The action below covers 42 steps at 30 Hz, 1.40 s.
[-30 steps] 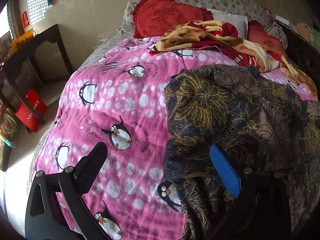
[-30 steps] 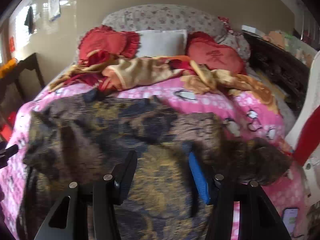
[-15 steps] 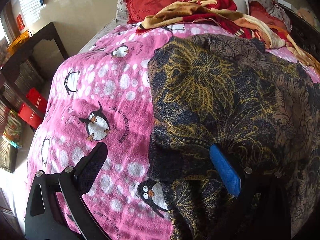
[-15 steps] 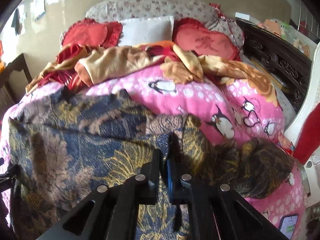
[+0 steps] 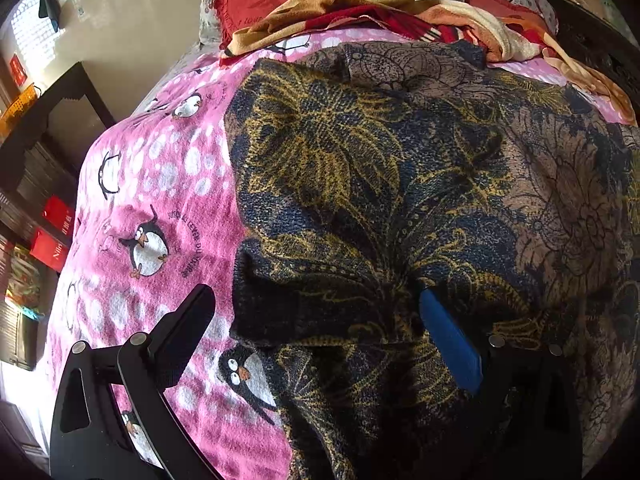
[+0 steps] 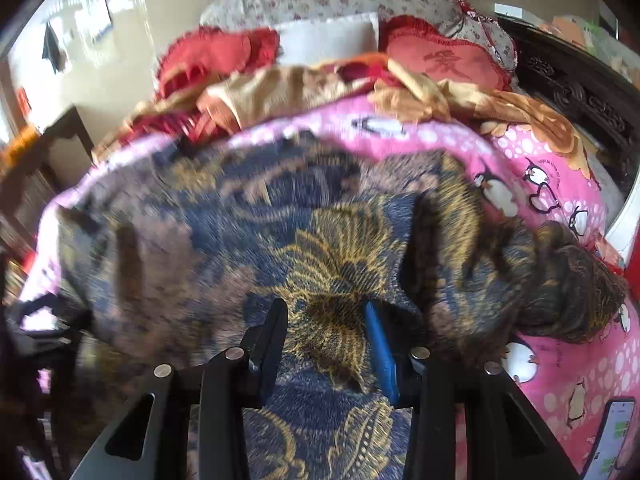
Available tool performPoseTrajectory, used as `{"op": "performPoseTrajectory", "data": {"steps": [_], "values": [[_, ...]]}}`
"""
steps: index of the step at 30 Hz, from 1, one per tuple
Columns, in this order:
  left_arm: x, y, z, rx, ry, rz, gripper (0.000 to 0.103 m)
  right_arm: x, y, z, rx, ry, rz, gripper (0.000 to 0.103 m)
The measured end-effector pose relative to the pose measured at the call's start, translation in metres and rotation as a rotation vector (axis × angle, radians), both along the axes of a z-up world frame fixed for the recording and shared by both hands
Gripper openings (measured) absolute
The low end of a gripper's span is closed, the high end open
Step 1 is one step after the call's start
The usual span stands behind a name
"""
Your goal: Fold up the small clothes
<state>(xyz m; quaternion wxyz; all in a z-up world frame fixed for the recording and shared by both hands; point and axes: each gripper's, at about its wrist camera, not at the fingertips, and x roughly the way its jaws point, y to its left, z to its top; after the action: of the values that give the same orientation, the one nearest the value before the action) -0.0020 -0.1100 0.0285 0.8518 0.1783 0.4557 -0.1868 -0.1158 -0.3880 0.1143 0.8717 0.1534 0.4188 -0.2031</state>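
A dark garment (image 5: pixel 400 184) with gold and navy flowers lies spread on the pink penguin blanket (image 5: pixel 160 184). My left gripper (image 5: pixel 312 296) hangs open and wide over the garment's left edge, where a folded corner lies between the fingers with neither pad pressing it. In the right wrist view the same garment (image 6: pixel 332 256) fills the middle, blurred on the left. My right gripper (image 6: pixel 325 306) is opening just above it. Flat cloth shows between its black finger and blue pad (image 6: pixel 380 344), and nothing is pinched.
Red heart cushions (image 6: pixel 444 60), a white pillow (image 6: pixel 328 36) and a bunched orange-red blanket (image 5: pixel 400 12) lie at the bed's head. A dark carved bed frame (image 6: pixel 580 96) runs along the right. A phone (image 6: pixel 612 436) lies near the right corner. A dark side table (image 5: pixel 52 108) and red bags (image 5: pixel 52 236) stand left.
The left gripper has come down and in over the garment's left edge, still open. The right gripper shut on a fold half a second ago and has since let it go.
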Motion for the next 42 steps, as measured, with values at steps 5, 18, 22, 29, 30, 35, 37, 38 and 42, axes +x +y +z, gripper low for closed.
{"op": "performPoseTrajectory", "data": {"steps": [5,18,22,29,30,35,37,38,42], "values": [[-0.004,0.005,0.020,-0.048,-0.026,0.018,0.103,-0.046,-0.064,0.049,-0.060,-0.067,-0.179,0.057],[-0.013,-0.005,0.024,-0.014,-0.016,-0.017,0.103,-0.048,-0.245,-0.029,0.330,0.118,-0.529,0.039],[-0.007,0.003,0.030,-0.035,-0.029,0.004,0.103,-0.062,-0.235,-0.006,0.243,0.053,-0.509,0.004],[-0.009,0.006,0.034,-0.092,-0.002,0.027,0.103,-0.152,-0.180,0.118,-0.003,-0.279,-0.425,0.004],[-0.012,0.004,0.034,-0.094,-0.005,0.019,0.102,-0.170,-0.171,0.126,-0.037,-0.304,-0.430,0.004],[-0.024,-0.004,0.036,-0.085,-0.017,-0.031,0.103,-0.218,-0.173,0.084,-0.048,-0.005,-0.545,0.006],[-0.027,-0.004,0.037,-0.087,-0.018,-0.039,0.103,-0.238,-0.181,0.064,-0.050,0.122,-0.652,0.009],[-0.028,-0.005,0.037,-0.087,-0.018,-0.041,0.103,-0.249,-0.182,0.064,-0.046,0.108,-0.692,0.010],[-0.028,-0.005,0.039,-0.081,-0.028,-0.038,0.103,-0.254,-0.175,0.083,-0.043,0.002,-0.694,0.055]]}}
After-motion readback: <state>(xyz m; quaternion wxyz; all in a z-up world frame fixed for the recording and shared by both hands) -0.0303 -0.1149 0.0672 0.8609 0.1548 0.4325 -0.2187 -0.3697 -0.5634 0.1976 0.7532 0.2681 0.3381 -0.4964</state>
